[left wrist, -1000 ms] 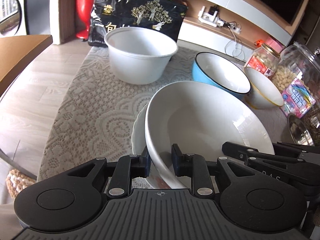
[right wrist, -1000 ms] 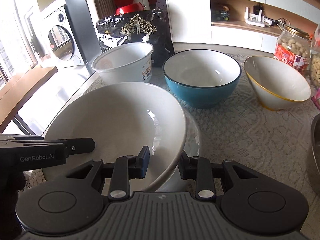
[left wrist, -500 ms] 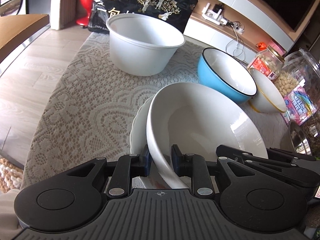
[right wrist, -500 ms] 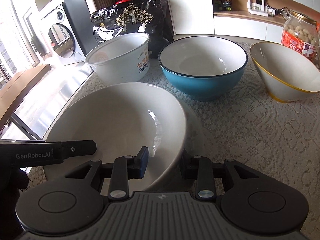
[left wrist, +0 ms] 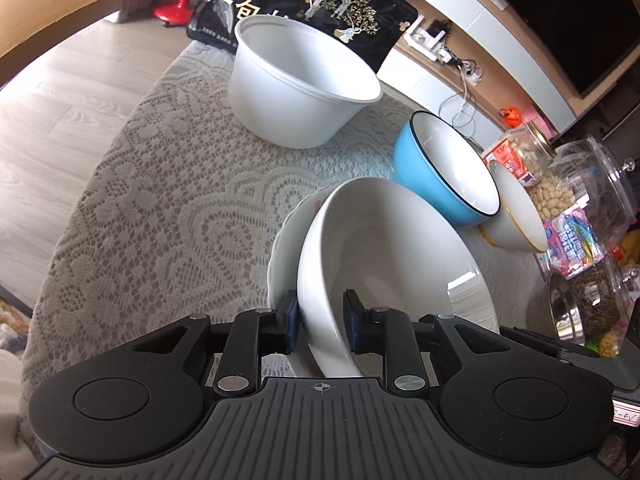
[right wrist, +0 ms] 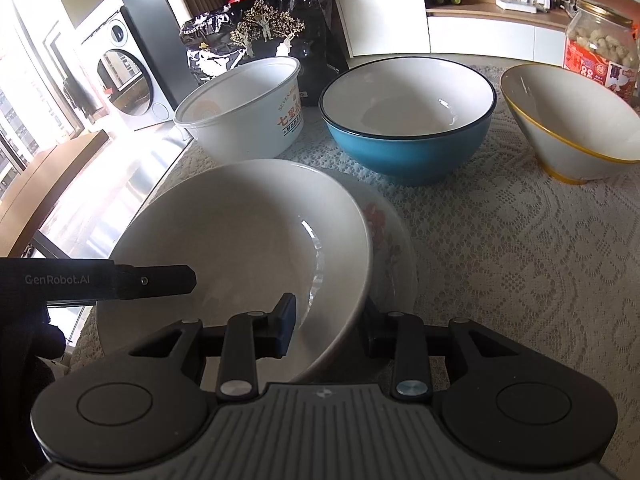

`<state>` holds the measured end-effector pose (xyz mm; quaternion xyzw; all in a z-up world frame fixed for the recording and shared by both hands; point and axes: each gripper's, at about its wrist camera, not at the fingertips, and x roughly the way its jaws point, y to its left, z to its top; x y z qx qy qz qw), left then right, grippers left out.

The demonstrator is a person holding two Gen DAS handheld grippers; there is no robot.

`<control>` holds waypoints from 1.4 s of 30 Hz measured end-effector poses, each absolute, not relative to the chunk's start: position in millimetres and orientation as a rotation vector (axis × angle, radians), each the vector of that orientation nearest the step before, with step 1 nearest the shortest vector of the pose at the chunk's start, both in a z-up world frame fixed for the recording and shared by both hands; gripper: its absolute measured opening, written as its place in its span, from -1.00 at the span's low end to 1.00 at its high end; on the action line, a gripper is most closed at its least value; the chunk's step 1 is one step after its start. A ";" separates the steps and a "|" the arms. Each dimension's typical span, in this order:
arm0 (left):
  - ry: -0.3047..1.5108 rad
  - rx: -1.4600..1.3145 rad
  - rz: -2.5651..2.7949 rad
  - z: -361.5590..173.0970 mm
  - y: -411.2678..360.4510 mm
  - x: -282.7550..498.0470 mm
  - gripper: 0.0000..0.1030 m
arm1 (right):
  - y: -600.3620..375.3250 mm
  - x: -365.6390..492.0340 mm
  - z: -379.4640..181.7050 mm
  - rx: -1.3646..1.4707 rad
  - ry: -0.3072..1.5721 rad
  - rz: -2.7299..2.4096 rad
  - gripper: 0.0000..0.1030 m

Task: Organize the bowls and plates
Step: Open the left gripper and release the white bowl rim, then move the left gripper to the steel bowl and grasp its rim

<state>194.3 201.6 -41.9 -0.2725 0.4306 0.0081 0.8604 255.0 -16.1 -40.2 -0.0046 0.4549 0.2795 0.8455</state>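
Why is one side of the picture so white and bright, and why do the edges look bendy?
Right wrist view: daylight from the window washes out the left side, and the big white bowl shows a small glare streak. Left wrist view: softer, even light; a bright patch shines on that bowl. Both views: the fisheye lens curves the shelf and the lace tablecloth near the edges.

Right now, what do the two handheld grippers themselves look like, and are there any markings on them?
Both are matte black plastic. The left gripper and right gripper each have a ribbed grey base plate with a small crosshair mark, two round black discs, silver pivot pins and dark blue finger pads. "GenRobot.AI" is printed in grey on the left gripper's side. No cables show.
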 end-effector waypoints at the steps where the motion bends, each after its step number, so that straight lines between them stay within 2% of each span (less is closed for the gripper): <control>1: 0.900 -0.563 0.017 -41.8 200.6 194.2 -0.52 | -16.4 254.4 -39.6 -0.011 0.956 0.586 -0.37; 13: 0.865 -0.573 0.027 -38.0 206.0 190.5 -0.53 | -23.1 248.9 -29.5 -0.052 0.863 0.550 -0.38; 25: 0.778 -0.614 0.090 -28.2 225.5 182.6 -0.53 | -27.6 251.4 -32.2 -0.017 0.863 0.549 -0.47; 26: 0.765 -0.618 0.100 -26.8 228.4 181.4 -0.49 | -27.7 251.5 -32.3 -0.016 0.863 0.550 -0.47; 31: 0.772 -0.636 0.059 -28.4 229.1 183.4 -0.59 | -27.8 250.3 -32.2 -0.012 0.862 0.546 -0.47; 39: 0.770 -0.576 -0.011 -29.5 214.1 187.9 -0.55 | -33.2 247.9 -31.5 0.015 0.856 0.550 -0.47; 42: 0.697 -0.534 0.043 -15.8 214.3 179.7 -0.55 | -46.4 242.6 -17.6 0.033 0.811 0.535 -0.42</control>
